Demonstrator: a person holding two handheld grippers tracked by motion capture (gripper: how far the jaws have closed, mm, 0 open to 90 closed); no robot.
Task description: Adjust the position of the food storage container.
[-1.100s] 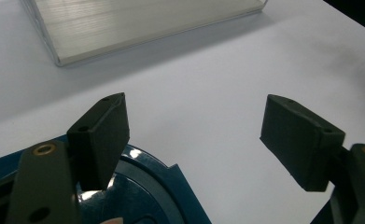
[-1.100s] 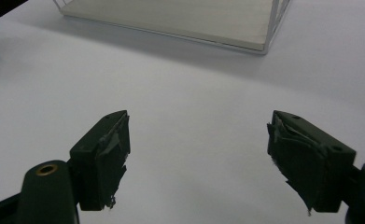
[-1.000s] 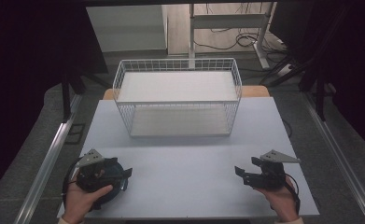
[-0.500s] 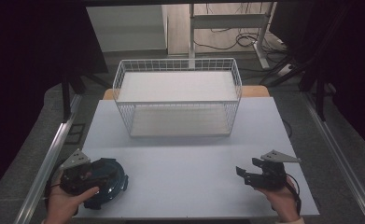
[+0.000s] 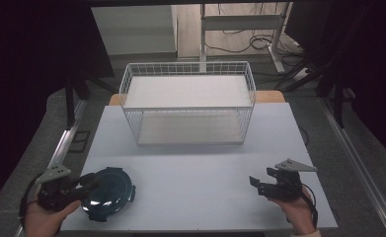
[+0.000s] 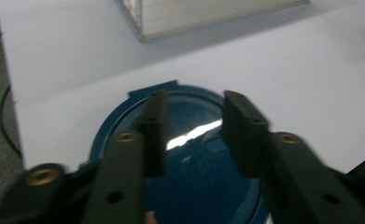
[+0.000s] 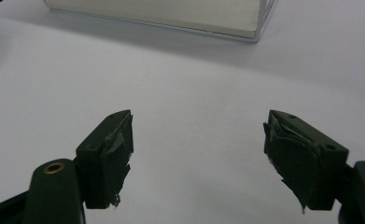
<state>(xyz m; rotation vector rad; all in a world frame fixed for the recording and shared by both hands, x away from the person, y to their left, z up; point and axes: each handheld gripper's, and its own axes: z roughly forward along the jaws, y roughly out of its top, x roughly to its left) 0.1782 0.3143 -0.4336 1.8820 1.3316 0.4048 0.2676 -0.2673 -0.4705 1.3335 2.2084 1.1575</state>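
Left gripper (image 5: 84,183): held in the person's left hand (image 5: 42,219) at the table's near left corner, jaws parted with a moderate gap and hovering over the lid; whether they touch it cannot be told. In the left gripper view the two black jaws frame the lid's glossy centre.

Round dark-blue lid (image 5: 107,192): lies flat on the white table (image 5: 195,173) near its front left edge, a small tab (image 6: 153,86) on its rim pointing toward the basket.

White wire basket (image 5: 188,108): stands at the table's far middle, well apart from both grippers, with a pale board as its floor.

Right gripper (image 5: 257,183): held in the right hand (image 5: 296,212) at the near right, jaws spread wide over bare tabletop, gripping nothing; worn padding shows on both fingertips (image 7: 117,154).
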